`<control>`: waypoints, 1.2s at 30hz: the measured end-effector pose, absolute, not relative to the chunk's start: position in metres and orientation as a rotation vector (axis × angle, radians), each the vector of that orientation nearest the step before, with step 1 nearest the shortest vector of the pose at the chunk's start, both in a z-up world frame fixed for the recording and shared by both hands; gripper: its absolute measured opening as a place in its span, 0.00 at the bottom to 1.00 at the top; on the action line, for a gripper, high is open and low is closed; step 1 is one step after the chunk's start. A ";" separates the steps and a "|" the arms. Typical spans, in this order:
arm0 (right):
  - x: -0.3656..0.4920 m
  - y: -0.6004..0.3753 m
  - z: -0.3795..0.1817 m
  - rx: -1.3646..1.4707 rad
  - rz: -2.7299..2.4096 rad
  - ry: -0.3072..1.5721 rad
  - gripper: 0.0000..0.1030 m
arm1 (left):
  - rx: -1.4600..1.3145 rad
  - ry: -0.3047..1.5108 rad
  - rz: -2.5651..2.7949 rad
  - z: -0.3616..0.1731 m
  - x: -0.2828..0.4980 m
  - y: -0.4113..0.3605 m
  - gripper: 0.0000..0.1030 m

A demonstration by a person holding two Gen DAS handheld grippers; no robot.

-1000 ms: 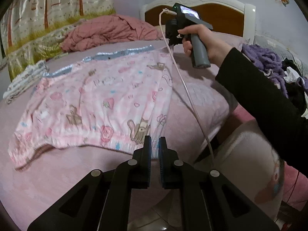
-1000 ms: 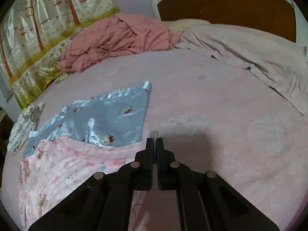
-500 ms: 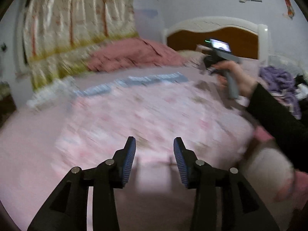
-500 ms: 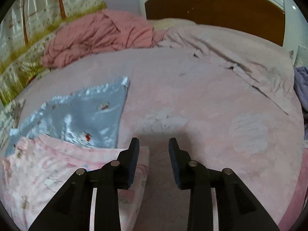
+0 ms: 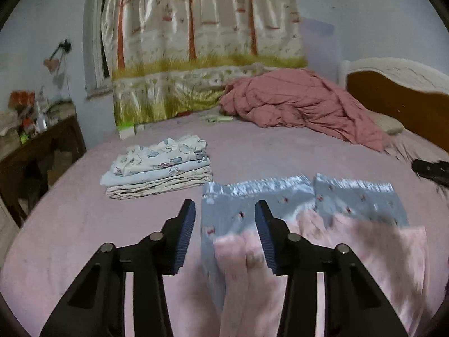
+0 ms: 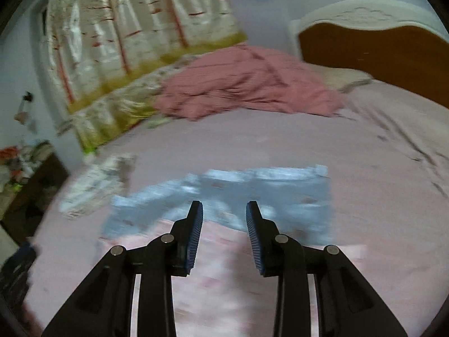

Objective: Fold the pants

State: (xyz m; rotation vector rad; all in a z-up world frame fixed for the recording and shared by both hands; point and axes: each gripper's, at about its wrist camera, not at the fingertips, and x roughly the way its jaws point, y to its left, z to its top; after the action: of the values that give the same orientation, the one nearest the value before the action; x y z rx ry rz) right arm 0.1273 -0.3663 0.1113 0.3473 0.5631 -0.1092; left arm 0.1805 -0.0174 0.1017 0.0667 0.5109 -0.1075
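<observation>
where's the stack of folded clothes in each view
Left wrist view: the stack of folded clothes sits left of centre on the bed, just left of the blue satin pants.
Right wrist view: it is a blur at mid-left, again left of the blue satin pants.
Shared landmark: the rumpled pink quilt by the headboard.

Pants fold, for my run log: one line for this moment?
left gripper: open, empty | right gripper: open, empty | pink pants: on blue cloth | bed
</observation>
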 end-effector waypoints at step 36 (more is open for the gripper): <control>0.314 -0.272 -0.013 0.313 0.053 0.819 0.32 | -0.068 0.955 -0.201 -0.059 0.305 -0.004 0.25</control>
State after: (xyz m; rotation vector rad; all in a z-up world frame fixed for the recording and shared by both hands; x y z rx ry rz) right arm 0.3141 -0.2716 -0.0129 0.3127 0.8189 0.0528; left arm 0.3055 -0.0044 -0.0592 -0.0684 0.9547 -0.2007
